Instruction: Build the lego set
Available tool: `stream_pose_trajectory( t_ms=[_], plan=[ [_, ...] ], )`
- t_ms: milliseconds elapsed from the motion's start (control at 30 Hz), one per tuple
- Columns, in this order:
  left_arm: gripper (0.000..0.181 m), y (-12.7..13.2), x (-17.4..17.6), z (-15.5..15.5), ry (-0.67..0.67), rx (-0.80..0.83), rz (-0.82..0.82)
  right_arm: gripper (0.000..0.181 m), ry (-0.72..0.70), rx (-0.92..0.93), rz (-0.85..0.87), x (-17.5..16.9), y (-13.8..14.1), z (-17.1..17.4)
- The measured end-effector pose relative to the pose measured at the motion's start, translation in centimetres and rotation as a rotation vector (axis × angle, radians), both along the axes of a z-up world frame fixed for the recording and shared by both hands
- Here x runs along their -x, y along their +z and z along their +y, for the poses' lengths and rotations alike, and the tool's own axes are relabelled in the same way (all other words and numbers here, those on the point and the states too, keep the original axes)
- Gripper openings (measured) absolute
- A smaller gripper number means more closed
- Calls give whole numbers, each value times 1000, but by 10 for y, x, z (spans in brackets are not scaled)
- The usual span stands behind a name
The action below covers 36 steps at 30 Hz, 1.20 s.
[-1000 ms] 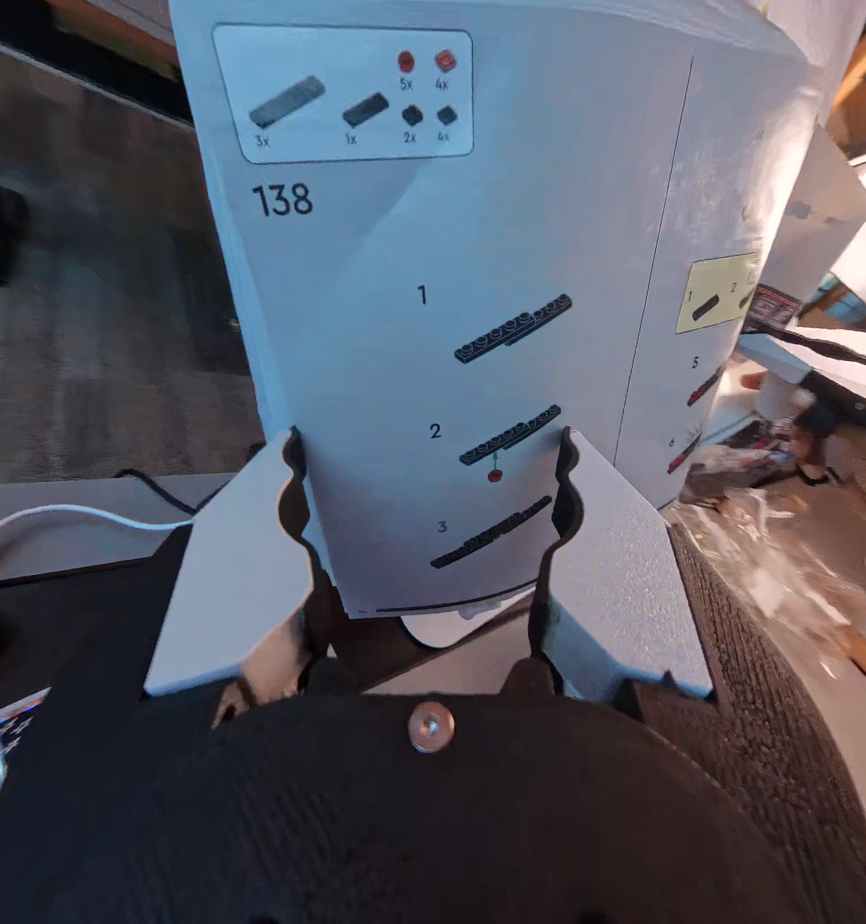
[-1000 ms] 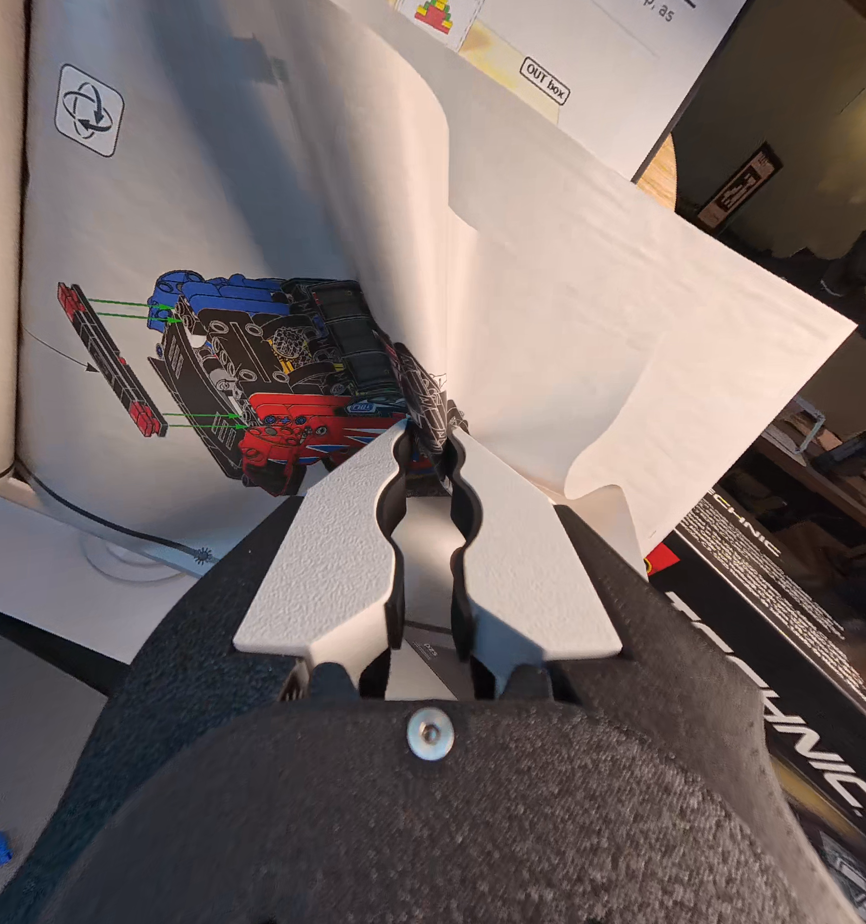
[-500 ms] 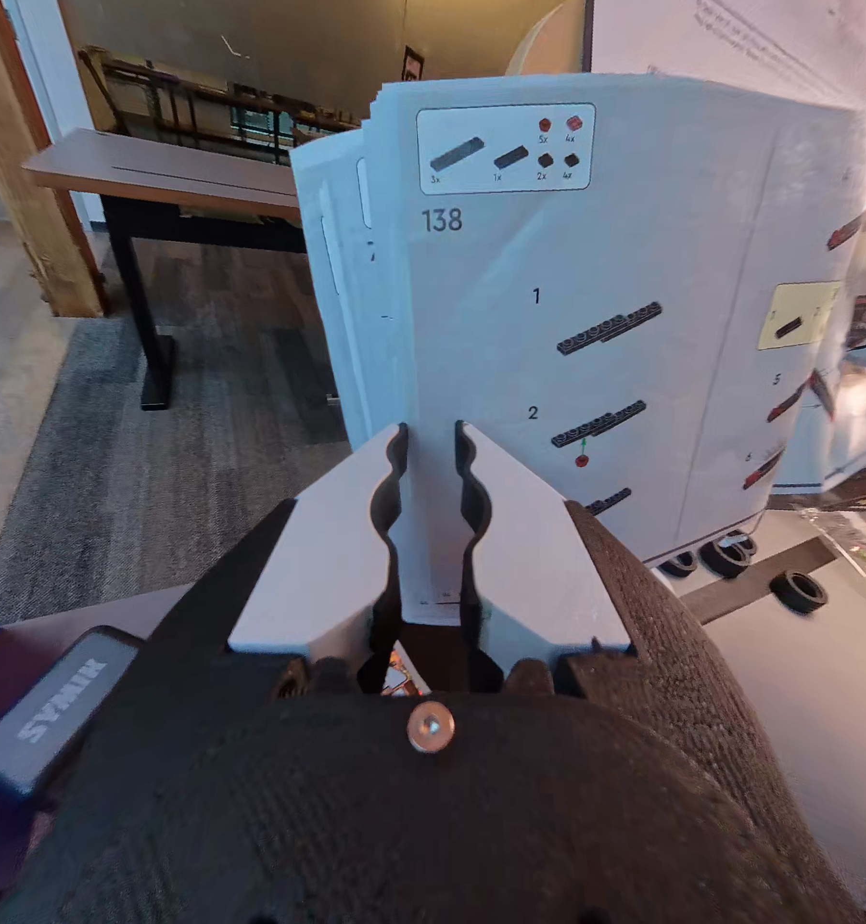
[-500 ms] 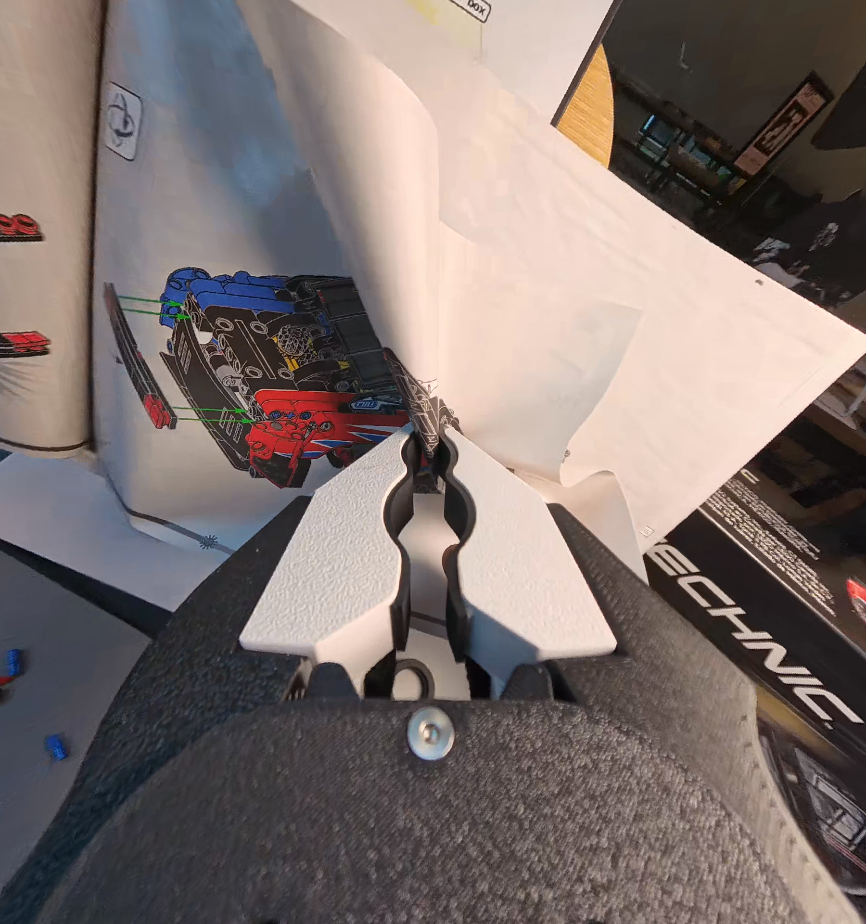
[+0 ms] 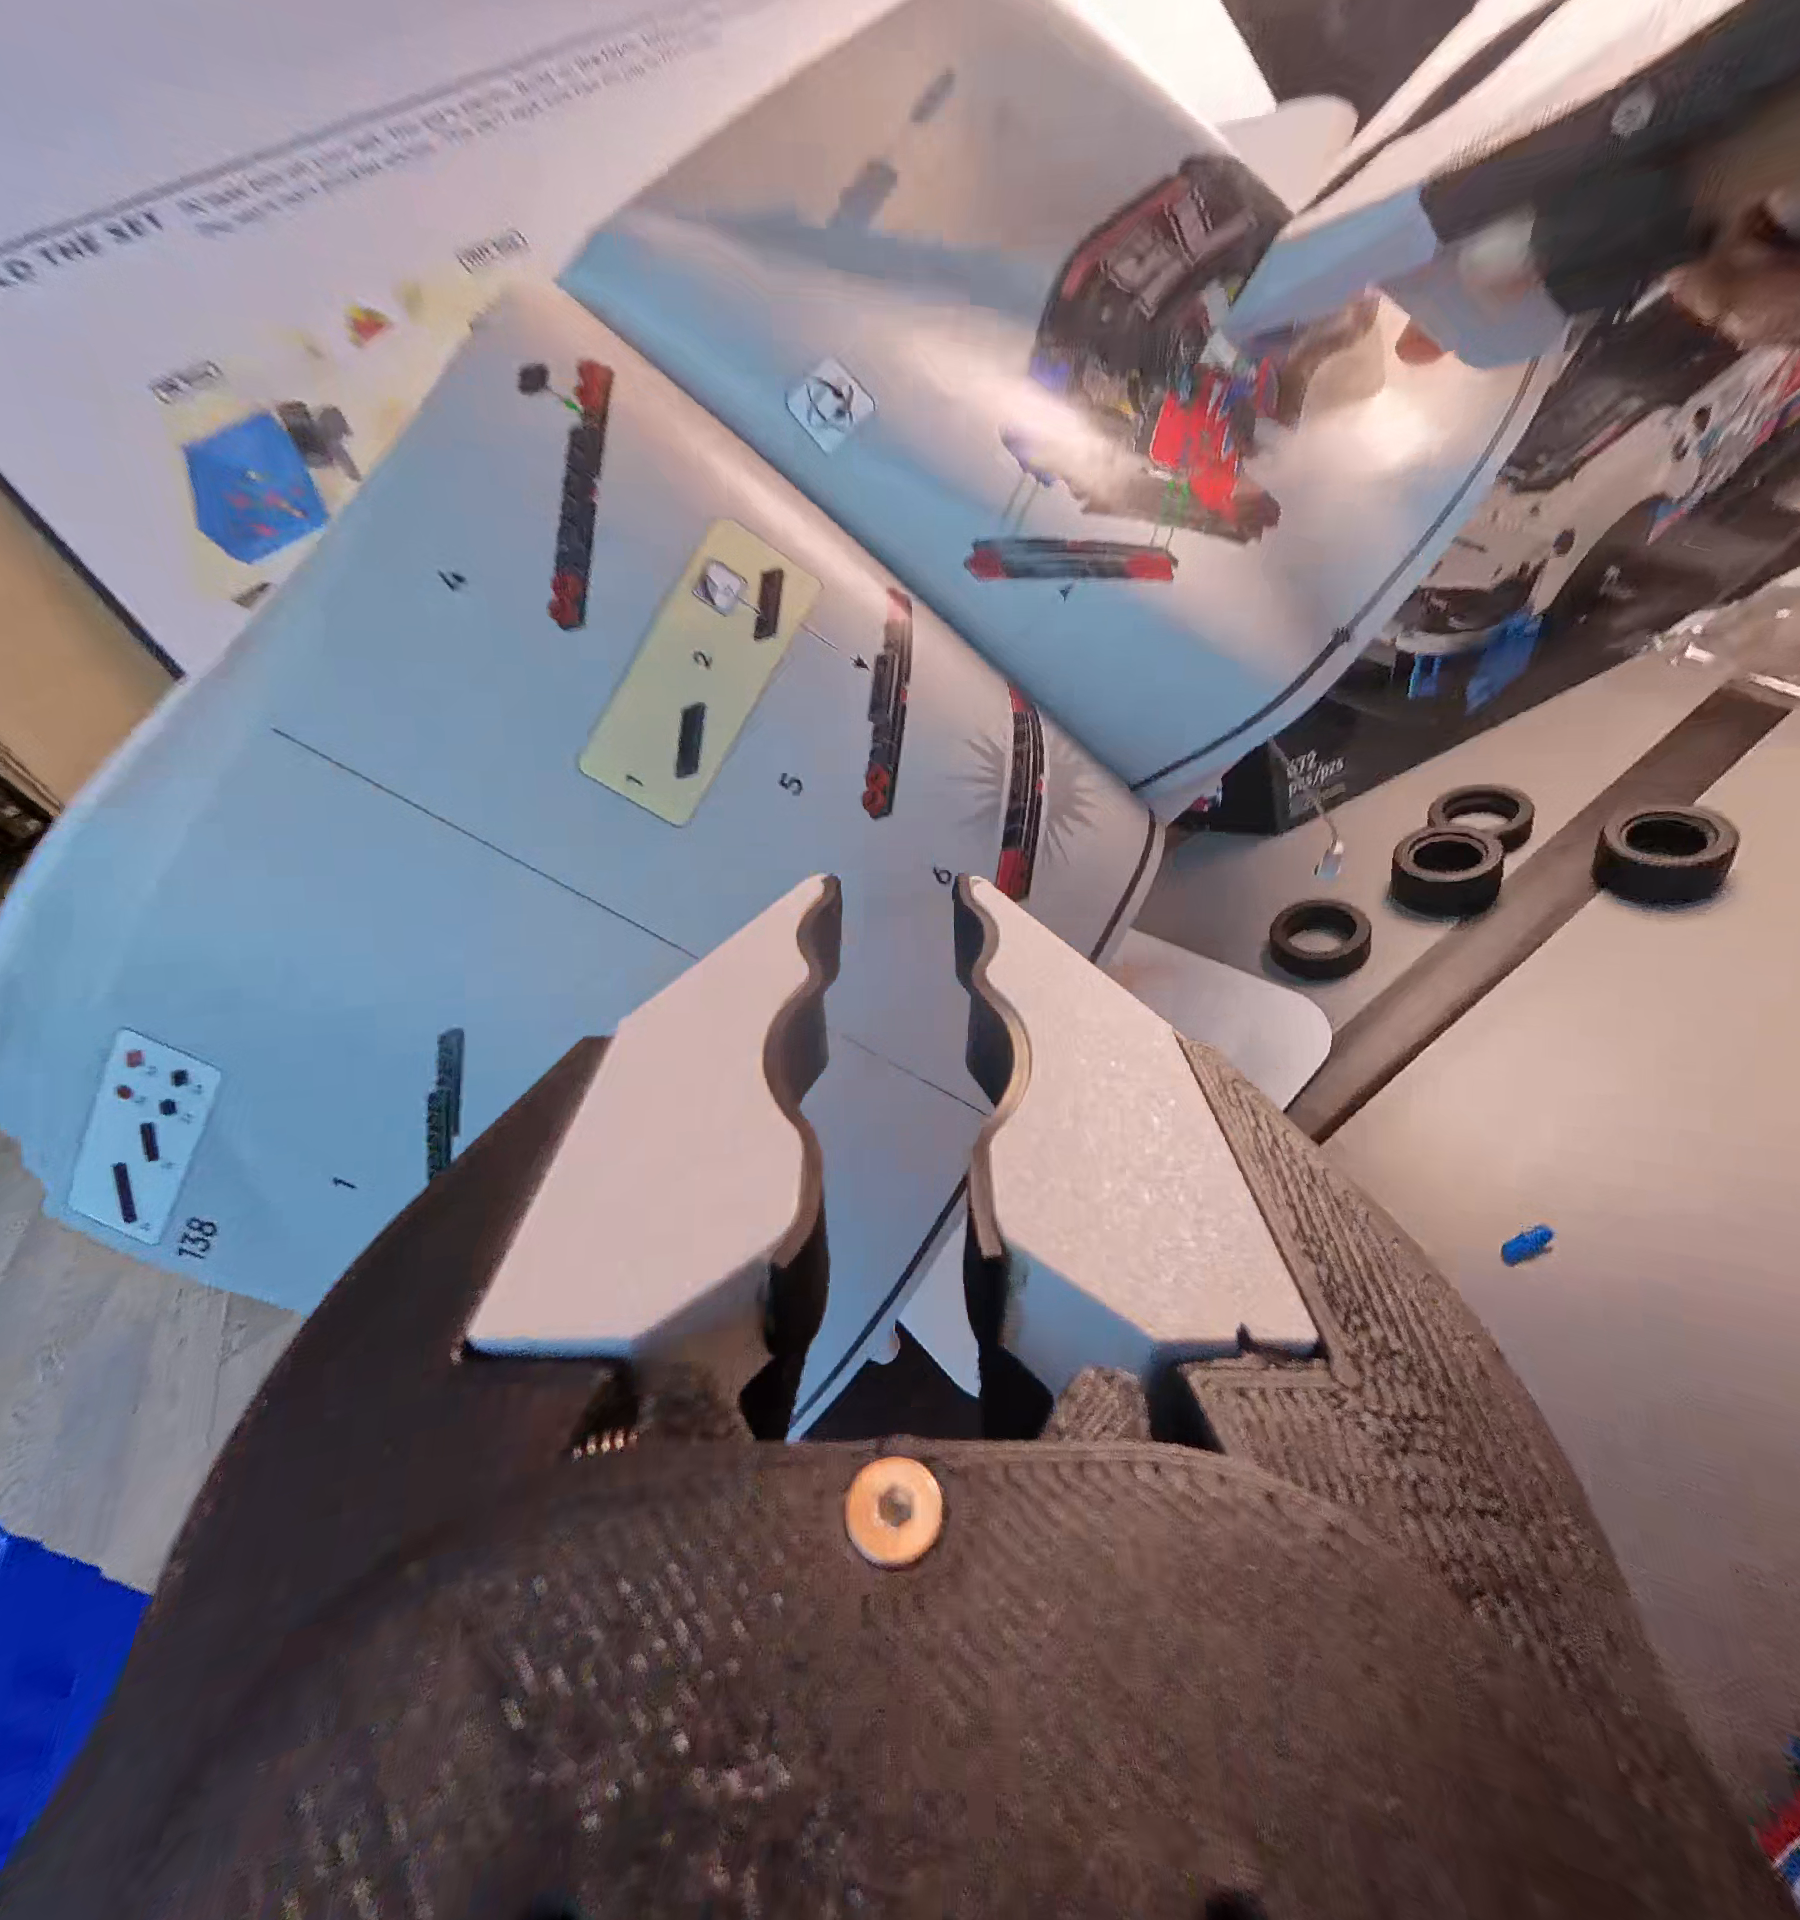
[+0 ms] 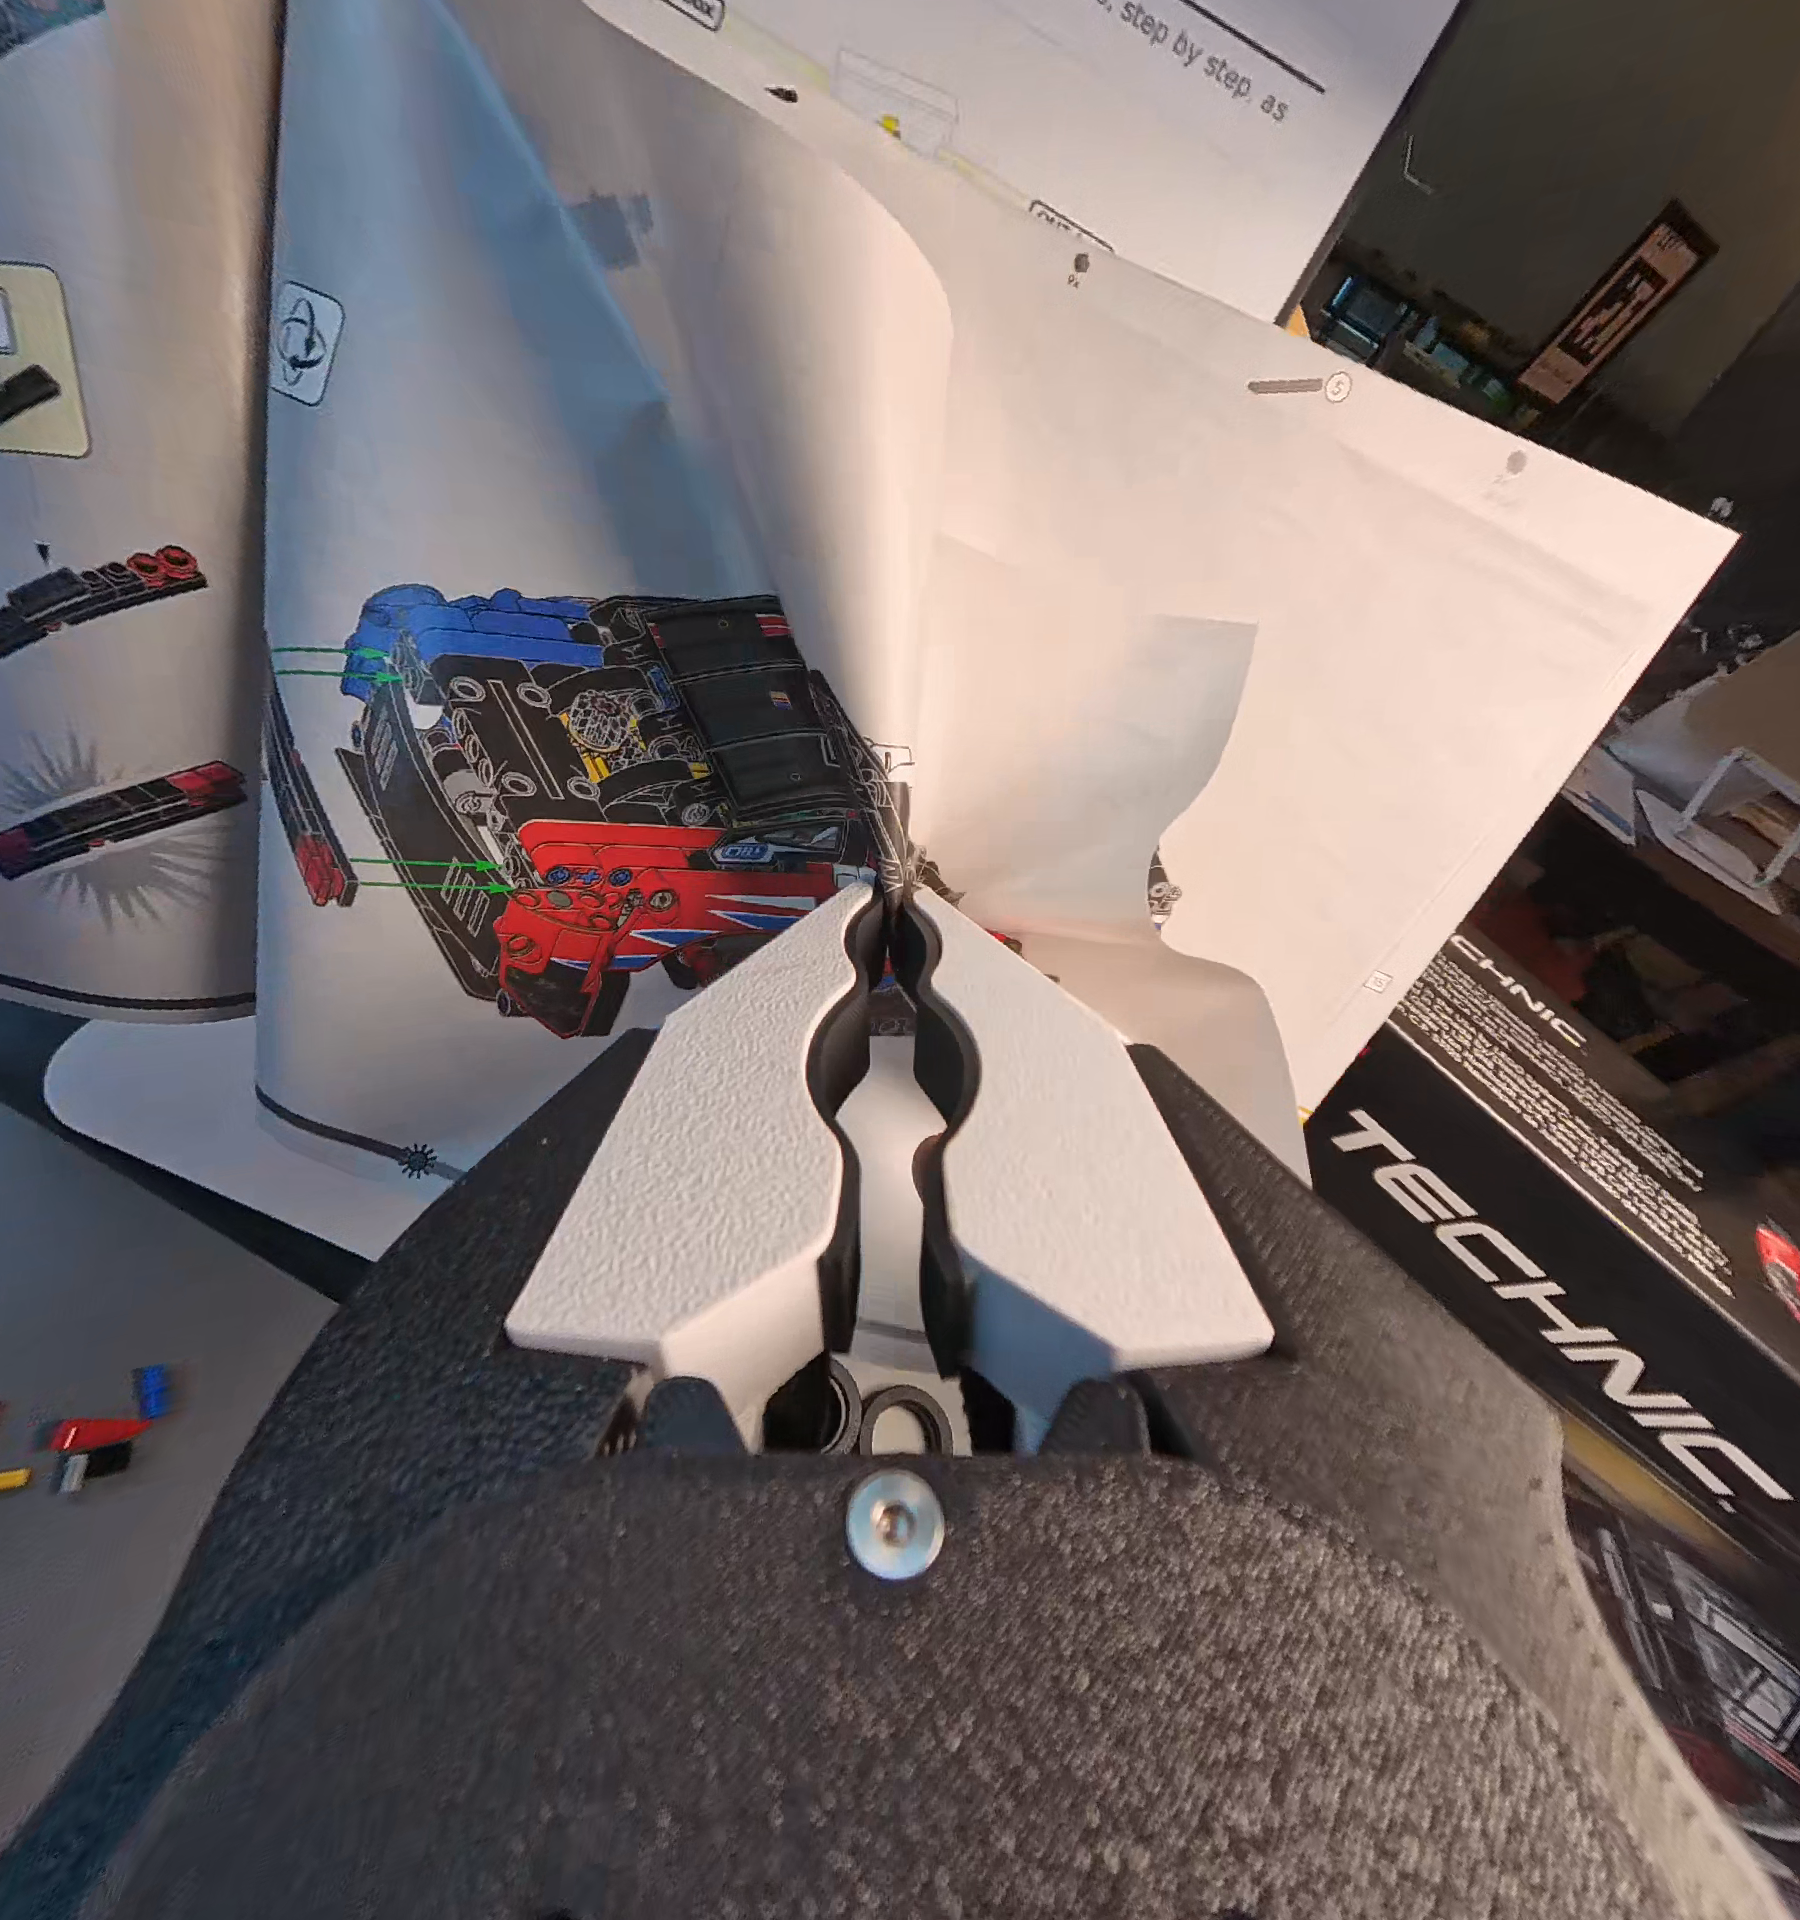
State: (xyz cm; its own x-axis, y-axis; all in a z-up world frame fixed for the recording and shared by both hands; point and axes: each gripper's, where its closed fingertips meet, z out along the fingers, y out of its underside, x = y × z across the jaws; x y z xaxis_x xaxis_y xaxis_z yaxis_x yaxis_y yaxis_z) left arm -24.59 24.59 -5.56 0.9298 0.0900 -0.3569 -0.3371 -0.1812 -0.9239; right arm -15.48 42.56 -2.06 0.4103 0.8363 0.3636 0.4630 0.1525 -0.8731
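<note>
A large instruction booklet (image 6: 584,436) for the Lego set fills most of both wrist views, its thin glossy pages curling upward above a pale table (image 5: 1602,1247). One printed page shows a red, blue and black car model; the neighbouring page shows numbered sub-steps with dark strips.

At the right edge of the table lies the black set box (image 6: 1561,1226).

The right gripper (image 6: 891,909) has its fingers pressed together at the tips, pinching the edge of a page near the car drawing. The left gripper (image 5: 896,894) has its fingers a small way apart with a page passing between them; whether they press on the paper is hard to judge, since this view is blurred by motion.

Four black rubber tyres (image 5: 1447,871) sit loose on the table beside the booklet, and a tiny blue pin (image 5: 1527,1243) lies alone nearer the left gripper. A cluster of small parts (image 6: 75,1439) in red, blue, yellow and black lies near the lower left of the right wrist view.

The pages look light, limp and easily creased or torn, so a hold at a free edge suits them best. The tyres seem soft and grippy; the pin is small and likely to roll.
</note>
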Motion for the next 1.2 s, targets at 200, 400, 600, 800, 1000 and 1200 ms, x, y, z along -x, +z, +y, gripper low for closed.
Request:
stream_pose_trajectory(
  t_ms=[200, 400, 600, 800, 1000, 1200],
  plan=[
    [81, -43, -9, 8, 61, 153, 155, 0, -33, 19, 6, -8, -18, 20],
    [55, -52, 32, 13, 196, 164, 477, 0, -55, 15, 55, -16, -20, 29],
    [56, -39, 48, 16, 110, 227, 461, 0, -56, 19, 78, -11, -19, 41],
    [56, -38, 54, 12, 35, 209, 245, 0, -52, 13, 93, -2, -17, 40],
    [55, -34, 77, 14, 100, 238, 307, 0, -26, -23, 66, 8, -8, 35],
    [54, -44, 59, 11, 62, 237, 95, 0, -43, -4, 97, 6, -12, 35]
  ],
)
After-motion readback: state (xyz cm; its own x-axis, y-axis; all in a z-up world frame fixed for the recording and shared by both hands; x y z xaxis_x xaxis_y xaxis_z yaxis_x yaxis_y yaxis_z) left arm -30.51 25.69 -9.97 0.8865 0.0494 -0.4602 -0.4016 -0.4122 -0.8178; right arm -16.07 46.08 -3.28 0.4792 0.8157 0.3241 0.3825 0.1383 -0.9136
